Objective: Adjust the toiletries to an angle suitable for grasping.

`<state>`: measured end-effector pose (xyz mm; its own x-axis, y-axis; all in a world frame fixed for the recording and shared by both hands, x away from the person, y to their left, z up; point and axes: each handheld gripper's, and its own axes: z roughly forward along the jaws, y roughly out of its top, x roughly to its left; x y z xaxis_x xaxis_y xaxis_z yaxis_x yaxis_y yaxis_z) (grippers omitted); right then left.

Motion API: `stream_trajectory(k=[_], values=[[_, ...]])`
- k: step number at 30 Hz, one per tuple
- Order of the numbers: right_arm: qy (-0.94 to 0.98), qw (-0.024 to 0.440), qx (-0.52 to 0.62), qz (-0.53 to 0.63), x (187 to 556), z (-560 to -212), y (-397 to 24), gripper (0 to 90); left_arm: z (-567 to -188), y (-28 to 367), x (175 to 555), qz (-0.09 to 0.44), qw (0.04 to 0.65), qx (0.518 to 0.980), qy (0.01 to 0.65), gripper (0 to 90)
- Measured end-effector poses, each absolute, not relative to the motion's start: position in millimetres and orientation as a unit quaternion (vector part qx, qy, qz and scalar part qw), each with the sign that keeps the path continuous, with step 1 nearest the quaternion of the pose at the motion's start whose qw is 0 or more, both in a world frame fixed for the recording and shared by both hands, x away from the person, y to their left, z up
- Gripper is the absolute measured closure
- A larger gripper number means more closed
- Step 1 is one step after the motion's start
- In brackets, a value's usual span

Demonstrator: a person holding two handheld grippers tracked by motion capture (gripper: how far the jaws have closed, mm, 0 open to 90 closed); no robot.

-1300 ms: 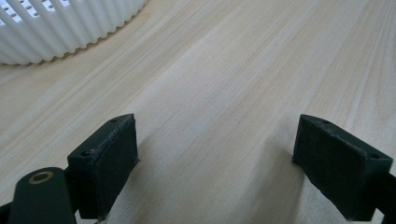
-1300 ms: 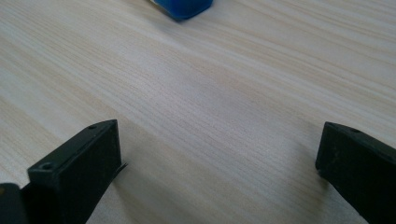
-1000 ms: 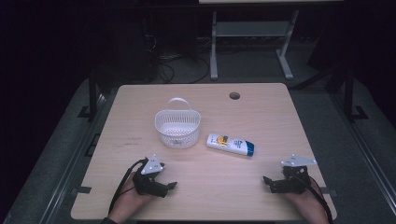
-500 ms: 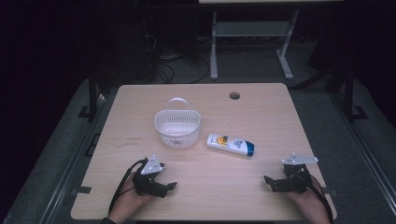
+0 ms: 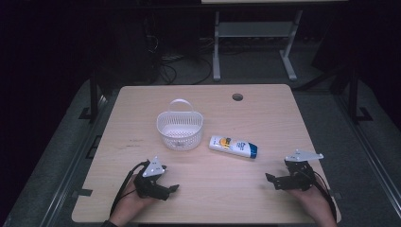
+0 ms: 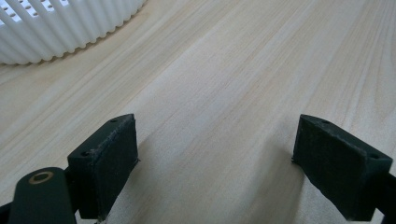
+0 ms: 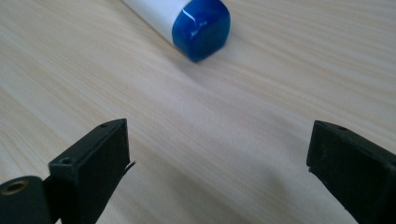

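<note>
The tube (image 5: 233, 147) lies flat mid-surface, just right of the basket (image 5: 179, 131), touching neither tool. It looks light, smooth and probably squeezable, so pinch across its white body, not the slick blue cap (image 7: 201, 29). Left tool (image 5: 169, 189) and right tool (image 5: 270, 179) rest spread, empty.
</note>
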<state>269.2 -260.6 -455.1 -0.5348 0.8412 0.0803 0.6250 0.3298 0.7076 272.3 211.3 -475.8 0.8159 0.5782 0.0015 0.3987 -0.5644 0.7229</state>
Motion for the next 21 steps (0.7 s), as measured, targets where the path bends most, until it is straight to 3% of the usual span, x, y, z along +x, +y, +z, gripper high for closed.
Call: stream_trajectory(k=[21], values=[[0.819,0.143,0.413,0.372,306,-429,-233,5.8,-476,211,272,0.120,0.376,0.875,0.280,12.8]])
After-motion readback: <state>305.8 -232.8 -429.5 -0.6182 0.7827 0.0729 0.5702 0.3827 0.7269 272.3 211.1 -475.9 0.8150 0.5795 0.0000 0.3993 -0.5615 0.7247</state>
